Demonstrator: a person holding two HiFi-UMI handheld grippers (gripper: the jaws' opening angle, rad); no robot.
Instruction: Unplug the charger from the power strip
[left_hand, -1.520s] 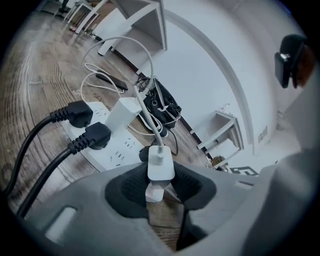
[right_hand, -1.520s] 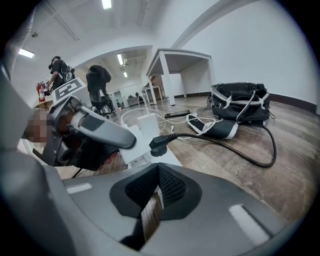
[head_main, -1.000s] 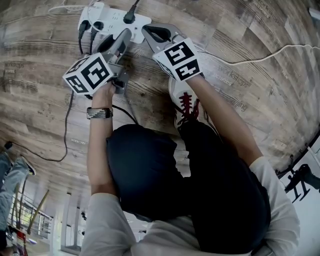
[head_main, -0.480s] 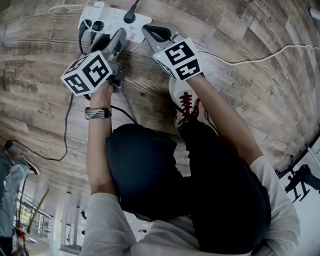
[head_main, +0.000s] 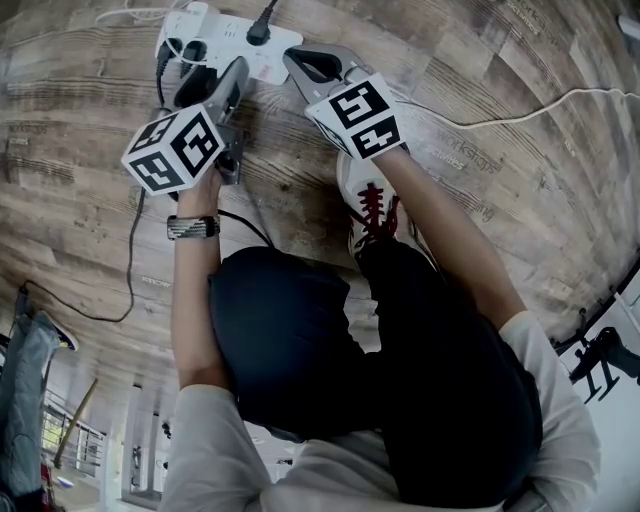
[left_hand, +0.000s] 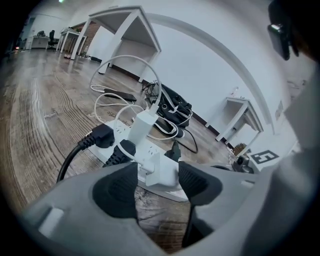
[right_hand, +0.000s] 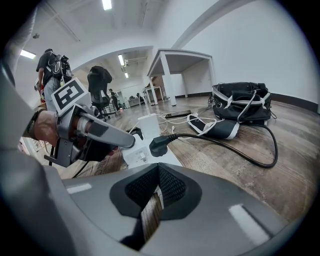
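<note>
Where the white power strip (head_main: 225, 35) lies on the wooden floor (head_main: 480, 120), items as follows. Charger (left_hand: 156, 170): white, standing on the strip's near end. Left gripper (head_main: 213, 80): jaws wide apart, just been opening, charger between them, unclamped. Right gripper (head_main: 298, 60): jaws closed together, empty, just beside the strip's end. Black plugs (head_main: 258, 35): seated in the strip beyond the charger.

Cool, even light from ceiling strip lamps (right_hand: 106, 4) fills the room and casts only soft shadows on the wooden floor (head_main: 480, 130), while every view bows strongly toward its edges, both gripper views darken to black at their rounded corners and blur up close.
</note>
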